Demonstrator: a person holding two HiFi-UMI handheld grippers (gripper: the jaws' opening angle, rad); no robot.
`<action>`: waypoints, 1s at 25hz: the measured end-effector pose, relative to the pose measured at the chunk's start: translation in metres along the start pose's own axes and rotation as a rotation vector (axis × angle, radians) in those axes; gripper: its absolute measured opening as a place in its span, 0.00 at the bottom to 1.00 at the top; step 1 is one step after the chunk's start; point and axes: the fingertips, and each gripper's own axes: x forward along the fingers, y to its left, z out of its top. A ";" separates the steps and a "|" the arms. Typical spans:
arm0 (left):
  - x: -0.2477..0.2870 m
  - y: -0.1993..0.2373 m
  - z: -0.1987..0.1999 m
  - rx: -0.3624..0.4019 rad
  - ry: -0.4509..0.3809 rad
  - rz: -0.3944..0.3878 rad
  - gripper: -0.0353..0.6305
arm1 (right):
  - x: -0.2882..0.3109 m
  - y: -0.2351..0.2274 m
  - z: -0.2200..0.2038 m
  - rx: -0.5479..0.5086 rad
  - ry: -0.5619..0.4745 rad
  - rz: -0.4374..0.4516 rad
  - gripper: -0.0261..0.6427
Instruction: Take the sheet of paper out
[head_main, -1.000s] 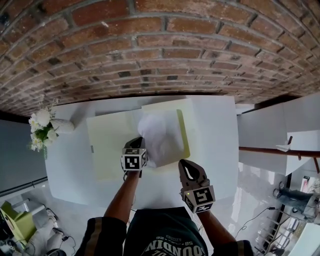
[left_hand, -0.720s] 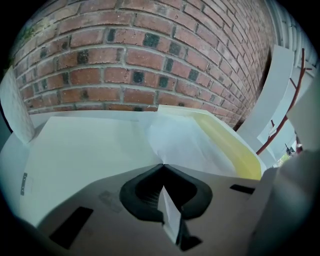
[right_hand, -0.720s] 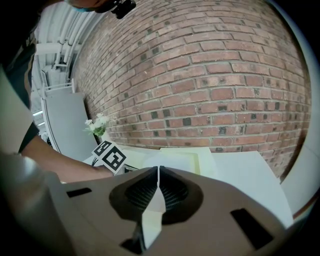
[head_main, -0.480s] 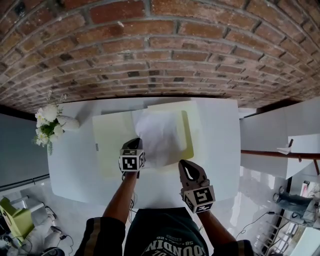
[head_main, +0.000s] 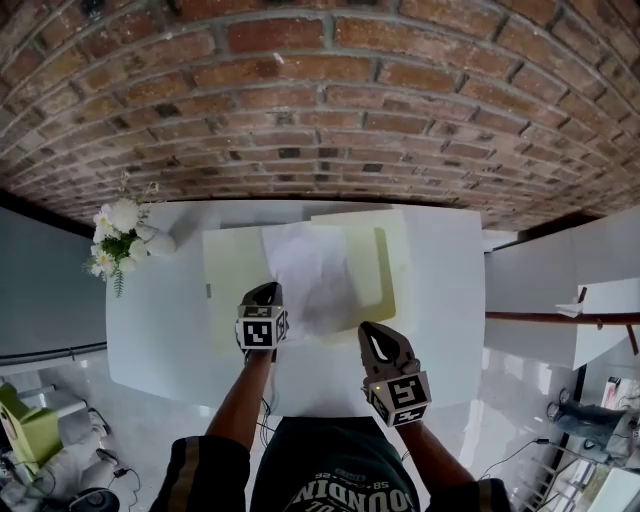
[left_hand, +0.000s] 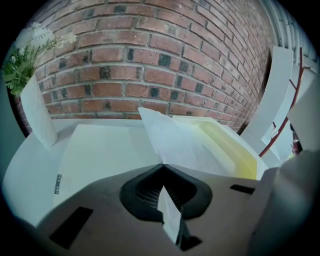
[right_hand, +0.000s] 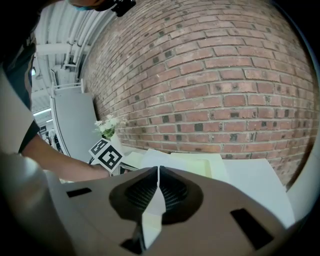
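A white sheet of paper (head_main: 310, 275) lies loosely over an open pale yellow folder (head_main: 392, 268) on the white table (head_main: 445, 300). My left gripper (head_main: 264, 294) is shut on the sheet's near left corner. In the left gripper view the sheet (left_hand: 182, 145) rises from the closed jaw tips (left_hand: 163, 165) and leans over the folder's yellow tray (left_hand: 227, 147). The folder's flat left flap (left_hand: 105, 150) lies beside it. My right gripper (head_main: 373, 336) hovers near the table's front edge, right of the sheet. In the right gripper view its jaws (right_hand: 158, 169) are shut with nothing in them.
A white vase of white flowers (head_main: 125, 232) stands at the table's back left corner. A brick wall (head_main: 320, 110) runs right behind the table. White furniture (head_main: 570, 280) stands to the right, beyond a gap. The left gripper's marker cube (right_hand: 106, 154) shows in the right gripper view.
The left gripper has drawn the sheet toward the table's near edge. The sheet, bulged up before, now lies flatter over the folder. The right gripper has hardly shifted.
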 end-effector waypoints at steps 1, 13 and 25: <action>-0.004 0.002 0.000 -0.001 -0.004 0.006 0.07 | -0.001 0.002 0.001 -0.005 -0.003 0.005 0.14; -0.058 0.012 0.008 0.027 -0.075 0.058 0.07 | -0.010 0.026 0.019 -0.052 -0.050 0.063 0.14; -0.119 0.001 0.045 0.055 -0.213 0.086 0.07 | -0.022 0.036 0.041 -0.041 -0.112 0.074 0.14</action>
